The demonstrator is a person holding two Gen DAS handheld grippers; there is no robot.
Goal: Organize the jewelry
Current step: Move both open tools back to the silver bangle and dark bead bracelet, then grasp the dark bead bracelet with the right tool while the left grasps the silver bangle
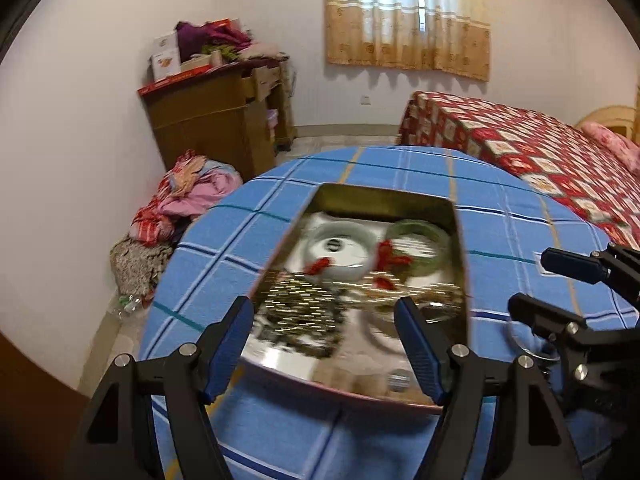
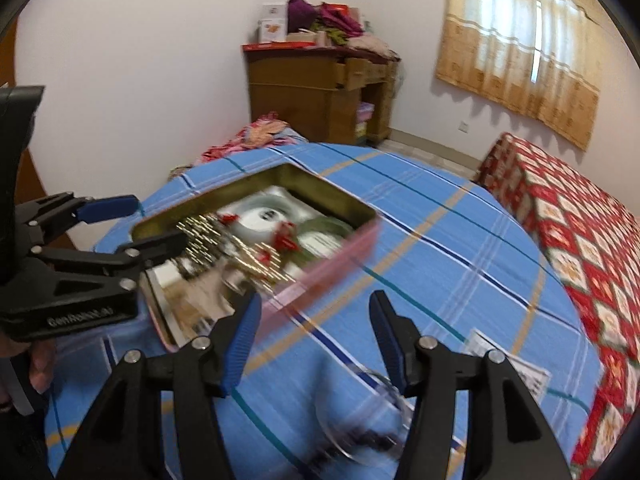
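Your left hand-held gripper (image 1: 328,344) hovers open over the jewelry tin (image 1: 460,240) on the counter (image 1: 520,220); your right hand-held gripper (image 2: 316,340), also open, holds nothing (a clear ring (image 2: 360,420) lies beneath it), probably ready for sorting.

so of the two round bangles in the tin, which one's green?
The green bangle, the right-hand one in the left wrist view, near the tin wall. The white bangle beside it is pale with a dark label.

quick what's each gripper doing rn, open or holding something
left gripper: open, holding nothing, over the open tin.
right gripper: open, nothing gripped; a clear ring-shaped thing lies blurred below it.
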